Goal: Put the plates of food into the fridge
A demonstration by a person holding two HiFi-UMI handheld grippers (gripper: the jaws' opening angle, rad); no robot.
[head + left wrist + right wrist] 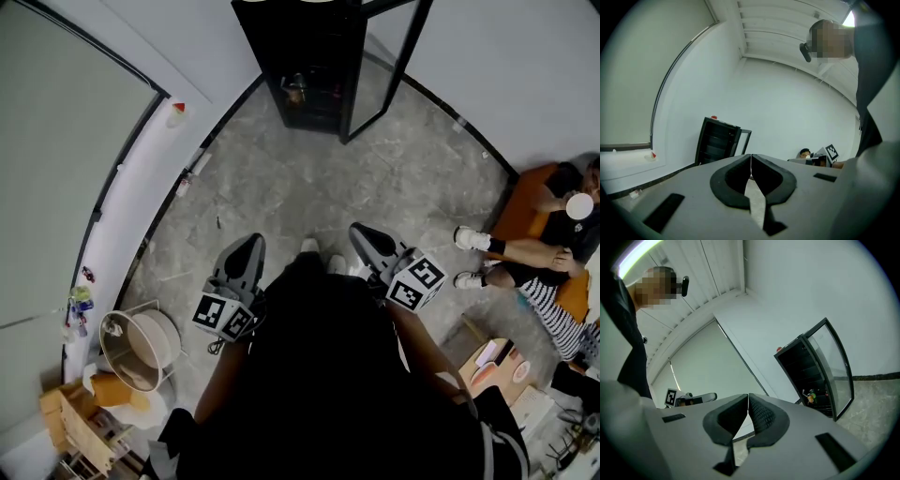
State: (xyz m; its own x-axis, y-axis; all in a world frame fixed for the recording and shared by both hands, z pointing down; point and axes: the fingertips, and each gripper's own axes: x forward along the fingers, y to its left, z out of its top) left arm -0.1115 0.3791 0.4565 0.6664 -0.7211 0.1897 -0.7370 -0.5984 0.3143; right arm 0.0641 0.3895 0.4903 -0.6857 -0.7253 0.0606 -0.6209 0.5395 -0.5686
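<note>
The black fridge (309, 66) stands at the far wall with its glass door (389, 70) swung open; a few small items sit on a low shelf inside. It also shows in the left gripper view as the fridge (717, 140) and in the right gripper view as the fridge (808, 376). My left gripper (251, 246) and right gripper (361, 234) are held in front of my body, well short of the fridge. Both are shut with nothing between the fingers. No plate of food is in view.
A person sits on an orange seat (525, 211) at the right with a cup. A round wire-frame stand (141, 347) and boxes (80, 412) are at the lower left. A low table with items (502, 370) is at the lower right. Grey floor (309, 178) stretches to the fridge.
</note>
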